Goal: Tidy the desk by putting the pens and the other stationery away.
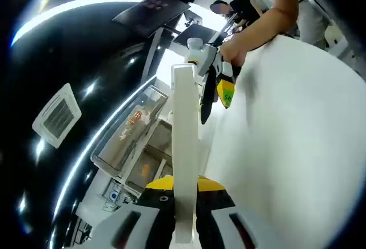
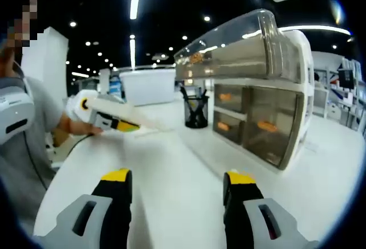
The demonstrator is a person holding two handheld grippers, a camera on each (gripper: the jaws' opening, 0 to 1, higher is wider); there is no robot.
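Clamped between the left gripper [image 1: 184,200], a white ruler [image 1: 185,146] stands upright. Right gripper [image 2: 177,194] hangs released above the white desk [image 2: 171,163], near a drawer organizer [image 2: 257,89].

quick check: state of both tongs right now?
Left tongs: shut on a flat white strip, likely a ruler.
Right tongs: open, holding nothing, over the white desk.
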